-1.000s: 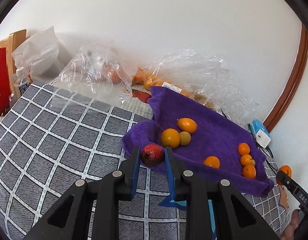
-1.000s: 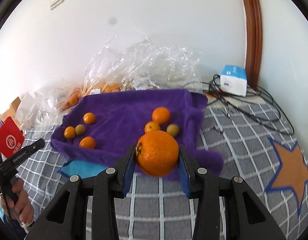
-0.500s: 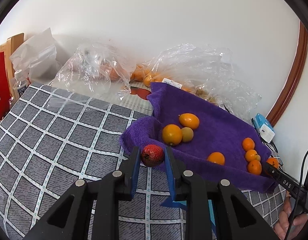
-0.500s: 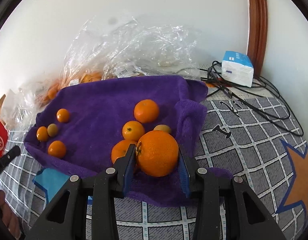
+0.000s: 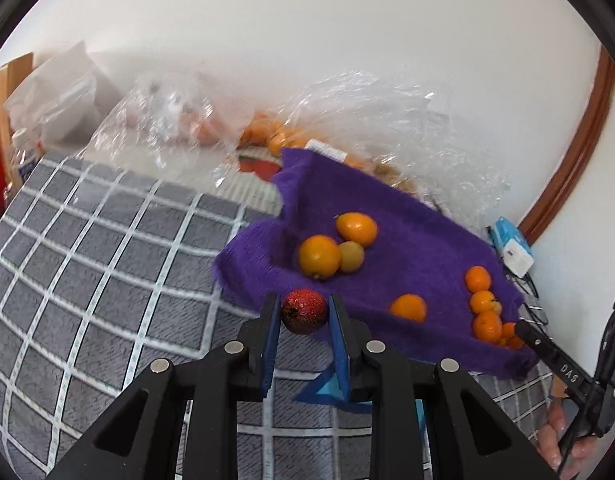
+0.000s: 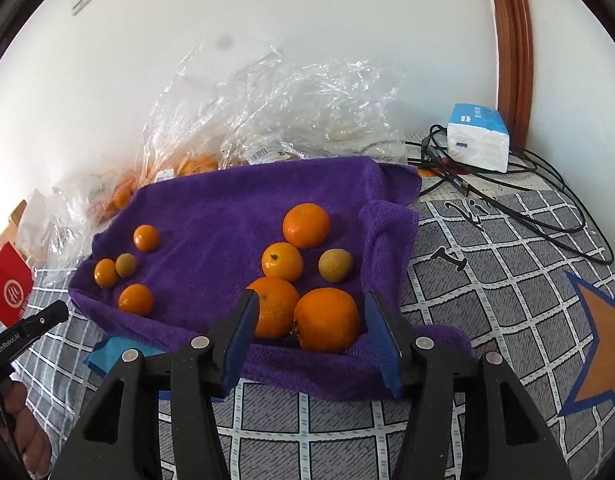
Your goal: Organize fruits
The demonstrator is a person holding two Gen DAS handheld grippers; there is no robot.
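Observation:
My left gripper [image 5: 304, 312] is shut on a small red fruit [image 5: 304, 310], held just above the near left edge of the purple towel [image 5: 407, 240]. My right gripper [image 6: 313, 312] hangs over the towel's [image 6: 227, 216] near right part, its jaws opening. A big orange [image 6: 328, 319] lies between the pads, free of them, resting on the towel beside another orange [image 6: 274, 306]. Several smaller oranges and two pale round fruits lie further back on the towel. The right gripper's tip [image 5: 547, 350] shows at the right edge of the left wrist view.
Clear plastic bags [image 6: 275, 112] with more oranges lie behind the towel against the wall. A white and blue box [image 6: 478, 136] and black cables [image 6: 507, 200] sit at the back right. A grey checked cover [image 5: 87, 248] spreads left. A red packet [image 6: 9, 284] is at far left.
The right gripper carried the big orange forward and down over the towel, then spread its jaws and let it go beside another orange. The left gripper kept its hold on the red fruit.

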